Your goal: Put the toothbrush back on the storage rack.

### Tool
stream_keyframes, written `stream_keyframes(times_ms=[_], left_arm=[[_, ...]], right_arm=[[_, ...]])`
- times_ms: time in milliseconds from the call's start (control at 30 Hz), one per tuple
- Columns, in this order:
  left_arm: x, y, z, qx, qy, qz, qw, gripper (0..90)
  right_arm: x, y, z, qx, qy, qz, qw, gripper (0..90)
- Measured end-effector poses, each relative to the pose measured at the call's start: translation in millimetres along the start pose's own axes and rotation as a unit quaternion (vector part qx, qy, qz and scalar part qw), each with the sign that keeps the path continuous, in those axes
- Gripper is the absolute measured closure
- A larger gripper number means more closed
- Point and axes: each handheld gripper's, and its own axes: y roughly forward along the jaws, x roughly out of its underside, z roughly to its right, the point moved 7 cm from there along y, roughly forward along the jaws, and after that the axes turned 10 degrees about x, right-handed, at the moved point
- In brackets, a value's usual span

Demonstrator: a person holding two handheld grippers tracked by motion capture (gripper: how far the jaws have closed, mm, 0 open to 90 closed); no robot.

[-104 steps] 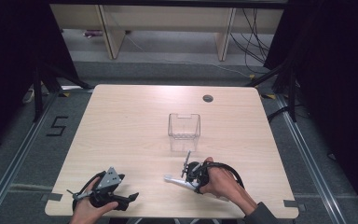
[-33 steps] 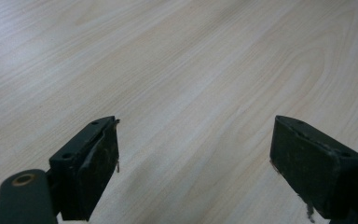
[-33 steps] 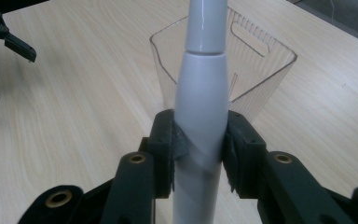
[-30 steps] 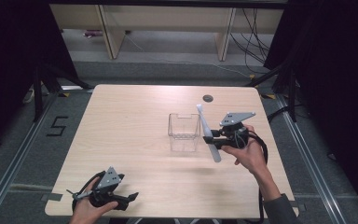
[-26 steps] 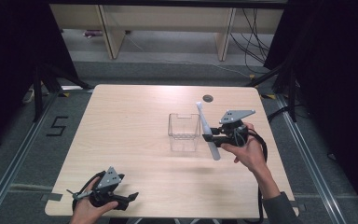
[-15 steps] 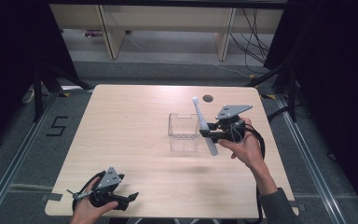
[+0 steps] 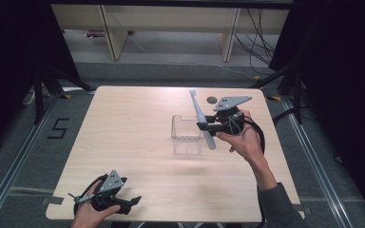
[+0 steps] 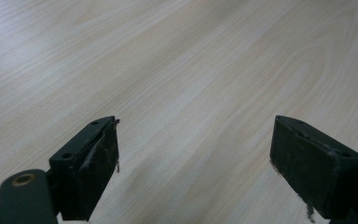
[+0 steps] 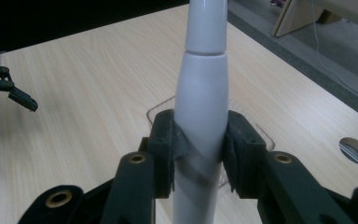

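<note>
Right gripper [image 7: 203, 127] clamped on a white electric toothbrush [image 7: 200, 116], pads pressed against both sides of the handle [image 9: 200, 100], as seen in the right gripper view. Toothbrush raised off the wooden table [image 7: 138, 123], tilted, with its lower end just beside the right wall of the clear plastic box [image 7: 186, 135] and its head above and behind the box. Left gripper [image 7: 132, 202] low at the near left corner of the table, well apart from the box, jaws spread wide over bare wood with nothing between them. Round cable hole [image 7: 212, 100] behind the box.
</note>
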Motion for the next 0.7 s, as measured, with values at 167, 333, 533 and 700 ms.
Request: stream_keyframes(times_ms=[167,333,533,700], left_arm=[[-0.1,0.1,0.5,0.001,0.000,-0.001,1.0000,14.8],[-1.0,0.8,2.0,0.004,-0.005,0.007,1.0000,14.8],[-0.4,-0.1,0.4,0.001,0.004,-0.002,1.0000,14.8],[-0.9,0.9,2.0,0.005,-0.004,0.006,1.0000,14.8]], right_arm=[[-7.8,3.2,1.5,0.001,-0.007,-0.002,1.0000,66.7],[-18.2,5.2,-0.3,-0.004,-0.001,0.000,1.0000,66.7],[-31.1,14.7,3.4,-0.006,-0.001,0.009,0.9999,66.7],[-36.6,20.3,5.5,-0.010,-0.001,0.001,0.9999,66.7]])
